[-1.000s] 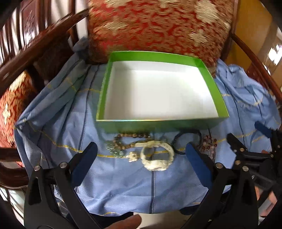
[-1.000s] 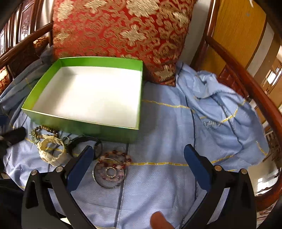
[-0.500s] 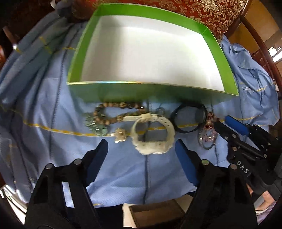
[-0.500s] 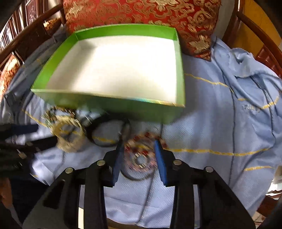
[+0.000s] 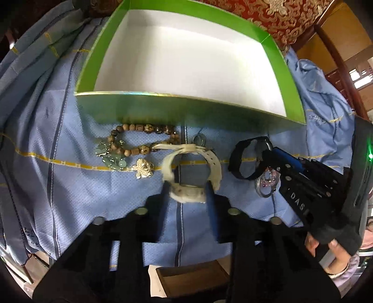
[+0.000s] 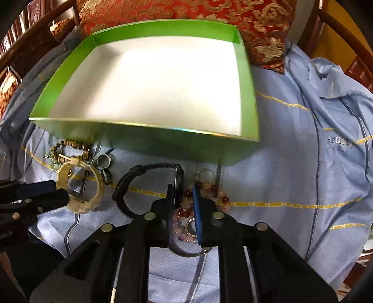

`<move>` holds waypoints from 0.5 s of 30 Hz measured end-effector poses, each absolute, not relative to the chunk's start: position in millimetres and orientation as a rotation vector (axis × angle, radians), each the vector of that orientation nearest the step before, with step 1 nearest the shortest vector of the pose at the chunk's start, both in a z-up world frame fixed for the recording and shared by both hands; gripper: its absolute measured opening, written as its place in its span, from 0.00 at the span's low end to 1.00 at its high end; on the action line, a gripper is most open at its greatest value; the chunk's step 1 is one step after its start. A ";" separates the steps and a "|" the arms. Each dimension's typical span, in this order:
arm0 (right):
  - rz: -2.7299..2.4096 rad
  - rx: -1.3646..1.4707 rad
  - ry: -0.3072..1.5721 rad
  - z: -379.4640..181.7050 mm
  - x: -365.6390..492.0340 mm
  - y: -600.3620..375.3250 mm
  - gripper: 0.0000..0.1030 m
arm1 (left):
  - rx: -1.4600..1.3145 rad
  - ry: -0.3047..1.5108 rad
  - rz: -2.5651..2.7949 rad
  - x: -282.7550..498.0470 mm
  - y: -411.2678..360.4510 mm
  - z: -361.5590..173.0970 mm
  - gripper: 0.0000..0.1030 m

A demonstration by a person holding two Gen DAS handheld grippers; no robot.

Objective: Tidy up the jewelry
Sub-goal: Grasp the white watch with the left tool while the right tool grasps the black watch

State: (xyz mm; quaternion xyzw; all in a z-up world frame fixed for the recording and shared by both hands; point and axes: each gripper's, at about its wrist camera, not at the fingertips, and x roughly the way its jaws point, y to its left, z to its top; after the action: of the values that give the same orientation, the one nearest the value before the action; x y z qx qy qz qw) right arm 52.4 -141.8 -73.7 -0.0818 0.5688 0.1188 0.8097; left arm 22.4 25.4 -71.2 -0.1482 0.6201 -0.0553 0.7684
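Note:
My left gripper (image 5: 187, 186) points steeply down at a white strap bracelet (image 5: 186, 195); its jaws are closing, and the pads press the bracelet's thick lower part from both sides. My right gripper (image 6: 183, 198) is closing too, its blue pads tight on a red and pink bead bracelet (image 6: 184, 212) that lies inside a silver bangle (image 6: 188, 253). A black band (image 6: 144, 172) lies just left of it. An open green box (image 5: 186, 95) with a white inside stands right behind the jewelry.
A brown bead bracelet (image 5: 144, 130), a jade pendant (image 5: 112, 160), a pearl brooch (image 5: 143, 167) and two rings (image 6: 105, 160) lie on the blue cloth (image 6: 303, 163). A red cushion (image 6: 186, 11) and dark wooden chair arms (image 6: 345, 35) ring the seat. A hand (image 5: 335, 256) holds the right gripper.
Both grippers came down onto the jewelry and tipped further downward. Their jaws went from wide open to narrow, the left around the white bracelet, the right around the bead bracelet.

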 end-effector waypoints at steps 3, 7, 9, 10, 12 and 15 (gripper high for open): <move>0.248 -0.170 1.210 -73.2 54.6 -145.8 0.16 | -0.341 1.341 -0.111 21.1 36.1 -70.4 0.33; 0.244 -0.182 1.212 -73.5 52.0 -138.7 0.25 | -0.317 1.348 -0.104 28.7 32.8 -74.3 0.43; 0.248 -0.199 1.206 -74.2 51.7 -134.9 0.25 | -0.315 1.355 -0.105 33.6 28.8 -77.0 0.39; 0.248 -0.207 1.204 -74.1 49.1 -131.9 0.25 | -0.315 1.362 -0.106 36.4 26.9 -79.4 0.37; 0.243 -0.223 1.202 -77.3 46.9 -129.8 0.25 | -0.320 1.369 -0.091 40.2 25.9 -82.9 0.34; 0.236 -0.239 1.206 -81.9 44.4 -128.5 0.25 | -0.311 1.395 -0.076 45.1 24.9 -91.1 0.32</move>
State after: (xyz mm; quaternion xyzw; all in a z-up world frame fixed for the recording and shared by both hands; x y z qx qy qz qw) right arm 44.4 -128.5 -81.9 -0.1117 0.5644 0.1103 0.8104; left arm 45.1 24.9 -91.1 -0.1427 0.6396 -0.0347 0.7545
